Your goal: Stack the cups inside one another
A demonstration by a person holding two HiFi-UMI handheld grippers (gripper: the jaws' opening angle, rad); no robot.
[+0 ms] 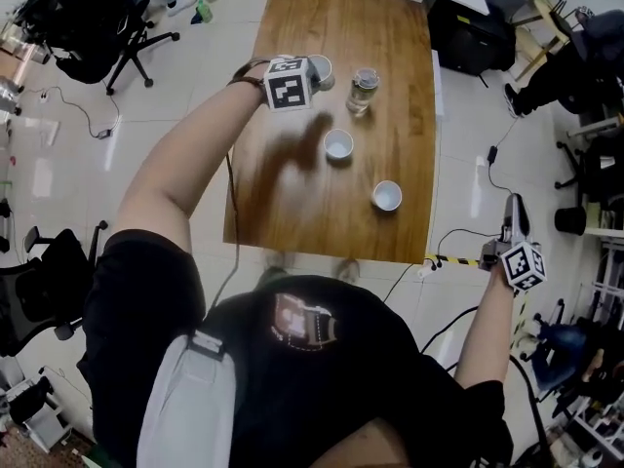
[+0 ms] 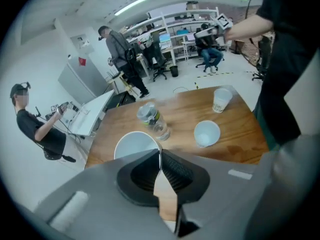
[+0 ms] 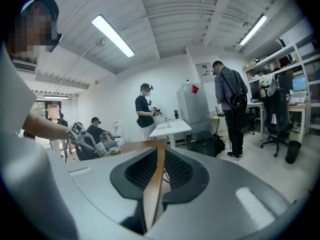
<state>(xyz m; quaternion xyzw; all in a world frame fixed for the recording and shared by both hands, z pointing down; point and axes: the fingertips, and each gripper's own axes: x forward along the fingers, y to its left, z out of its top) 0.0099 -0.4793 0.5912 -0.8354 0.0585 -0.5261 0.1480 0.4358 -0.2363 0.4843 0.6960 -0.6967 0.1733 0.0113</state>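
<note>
Table (image 1: 292,213) of brown wood fills the middle. Left gripper (image 2: 159,155) is clamped on the rim of a white cup (image 2: 131,143) near the far end. Right gripper (image 3: 161,148), jaws pressed together and empty, hangs off the table's right. Clear bottle (image 1: 363,91) stands just beside the held cup, with middle cup (image 1: 338,144) and near cup (image 1: 387,195) mouth-up.

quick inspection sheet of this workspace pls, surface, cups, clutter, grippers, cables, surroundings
surface: wooden table, holding only the items below
job's things: three white cups; held cup at the far end, two loose cups upright and apart, none nested yet
clutter: clear bottle beside the held cup
grippers: left gripper shut on the held cup's rim; right gripper shut, empty, off the table's right side
cables: floor cable left of the table
surroundings: office chair, people standing nearby
</note>
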